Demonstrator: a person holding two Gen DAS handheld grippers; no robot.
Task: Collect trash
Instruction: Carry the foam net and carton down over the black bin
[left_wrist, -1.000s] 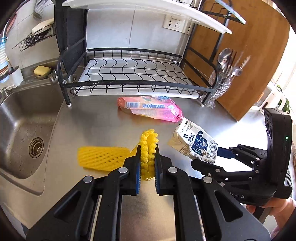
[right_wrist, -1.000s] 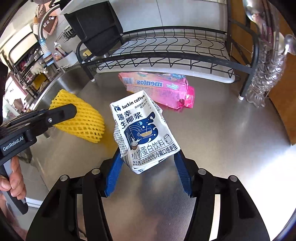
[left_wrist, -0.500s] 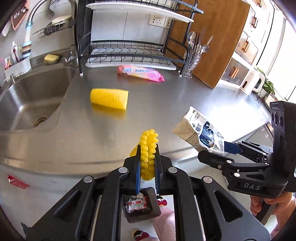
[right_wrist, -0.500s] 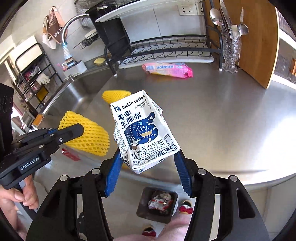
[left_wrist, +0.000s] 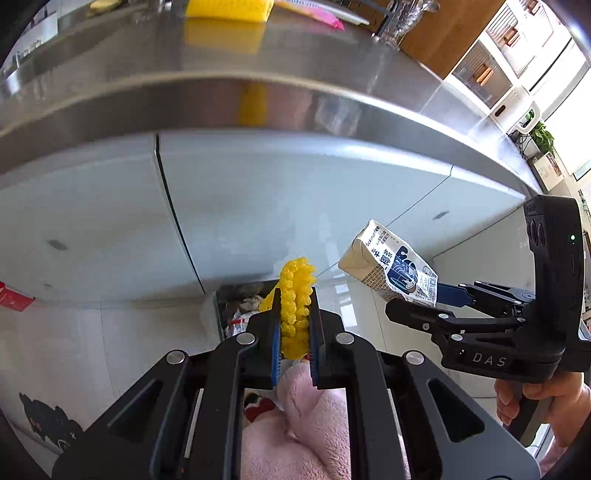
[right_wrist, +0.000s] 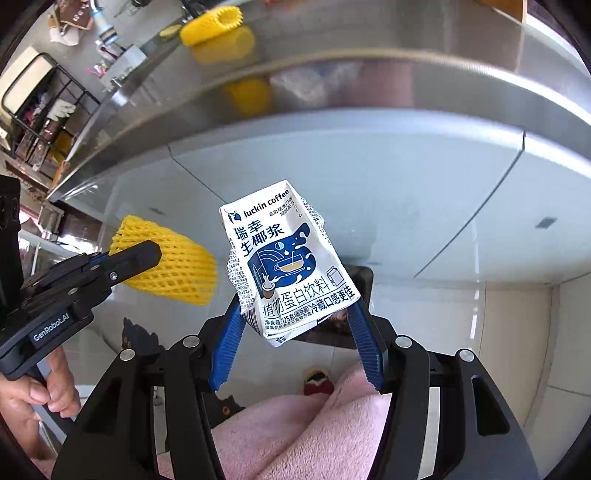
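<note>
The left gripper (left_wrist: 294, 325) is clamped tightly on a yellow foam fruit net (left_wrist: 295, 299), which is squeezed flat between its blue pads and sticks out past the tips. In the right wrist view this same net (right_wrist: 166, 262) shows as a wider mesh sleeve at the left, held by the left gripper (right_wrist: 147, 254).

The right gripper (right_wrist: 295, 332) holds a crumpled luckin coffee carton (right_wrist: 288, 258) by its lower end, with the jaws standing rather wide and pressing on both sides of it. In the left wrist view the carton (left_wrist: 391, 269) is at the right, tilted, in the right gripper (left_wrist: 424, 299).

Both grippers point down, in front of the pale cabinet doors (left_wrist: 258, 206) below the steel counter (left_wrist: 332, 92). A dark trash bin (left_wrist: 236, 306) with some wrappers inside stands on the floor just behind the left gripper tips. On the counter, far away, lies a second yellow foam net (left_wrist: 229, 7). Pink fleece clothing (right_wrist: 295, 435) of the person fills the near bottom.
</note>
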